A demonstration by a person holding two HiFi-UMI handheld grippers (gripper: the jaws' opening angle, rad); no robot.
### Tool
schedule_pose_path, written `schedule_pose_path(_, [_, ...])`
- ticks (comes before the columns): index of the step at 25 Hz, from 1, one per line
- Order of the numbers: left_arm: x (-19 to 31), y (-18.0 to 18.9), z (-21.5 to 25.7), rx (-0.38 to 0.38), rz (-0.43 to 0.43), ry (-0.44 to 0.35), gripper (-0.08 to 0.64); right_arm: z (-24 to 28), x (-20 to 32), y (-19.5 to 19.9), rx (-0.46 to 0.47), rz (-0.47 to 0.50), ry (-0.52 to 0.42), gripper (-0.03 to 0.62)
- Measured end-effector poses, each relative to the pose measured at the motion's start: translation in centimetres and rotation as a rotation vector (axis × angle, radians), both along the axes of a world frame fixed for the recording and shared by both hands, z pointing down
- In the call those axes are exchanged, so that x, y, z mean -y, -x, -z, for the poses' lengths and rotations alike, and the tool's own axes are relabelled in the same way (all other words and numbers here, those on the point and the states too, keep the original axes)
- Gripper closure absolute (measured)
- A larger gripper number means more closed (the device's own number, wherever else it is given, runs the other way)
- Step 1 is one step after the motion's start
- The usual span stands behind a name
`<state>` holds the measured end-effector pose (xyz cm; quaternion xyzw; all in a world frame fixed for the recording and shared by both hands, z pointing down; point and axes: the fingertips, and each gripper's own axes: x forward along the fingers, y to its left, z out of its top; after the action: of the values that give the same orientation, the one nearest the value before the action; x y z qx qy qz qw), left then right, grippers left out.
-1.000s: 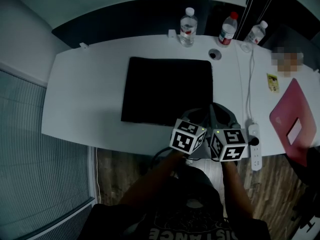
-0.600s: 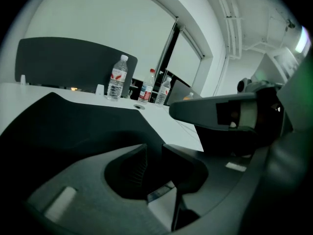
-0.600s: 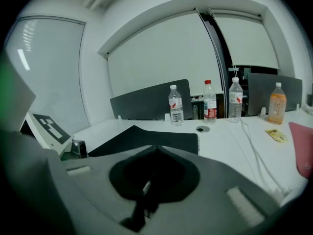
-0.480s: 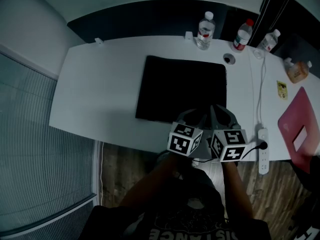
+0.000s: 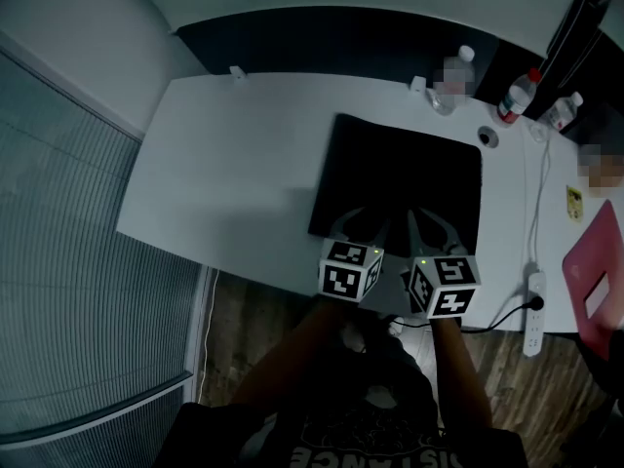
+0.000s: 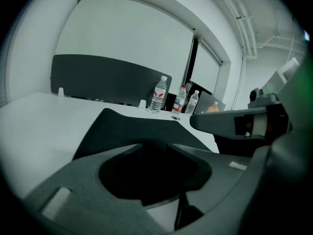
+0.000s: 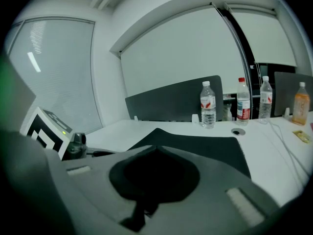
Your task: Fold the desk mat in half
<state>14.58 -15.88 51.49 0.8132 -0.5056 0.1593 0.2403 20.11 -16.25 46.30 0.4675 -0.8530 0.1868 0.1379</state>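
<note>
Opening at this moment, the left gripper (image 6: 154, 146) has its jaws parted, with only dark mat showing through the gap and nothing pinched. The right gripper (image 7: 156, 148) has its jaw tips drawn together, and no view shows whether they catch anything. Both hang side by side over the near edge of the desk mat (image 5: 409, 169), which lies flat on the white worktop (image 5: 234, 164), right of its middle and close to its near edge. A dark panel (image 5: 292, 42) runs along the far edge. Only the head view shows the pink sheet (image 5: 595, 291) at the right end and the power strip (image 5: 532, 310) at the near right edge. The right gripper view alone shows three clear bottles (image 7: 208, 104) with red labels and an orange bottle (image 7: 301, 104) near the far edge, their print too small to read. The shirt lettering is cut off.
</note>
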Motion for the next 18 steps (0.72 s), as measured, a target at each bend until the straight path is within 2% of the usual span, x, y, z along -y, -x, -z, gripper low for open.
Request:
schedule_pose_path(4, [0.5,4.8,-0.2,0.034,0.063,0.0,0.402,0.0,0.0,3.2,0.0,0.024,0.002,0.591])
schedule_pose_path(10, [1.1,10.7,-1.7,0.055,0.14,0.042,0.383,-0.4,0.2,6.8,-0.001,0.042,0.011,0.591])
schedule_pose_path(13, [1.5,12.4,-2.8,0.042,0.154,0.077,0.382,-0.4,0.5,8.0,-0.006,0.042,0.01,0.591])
schedule_pose_path(18, [2.1,12.9,-4.5,-0.019,0.136,0.153,0.377,-0.7,0.5,8.8,-0.016,0.025,0.021,0.591])
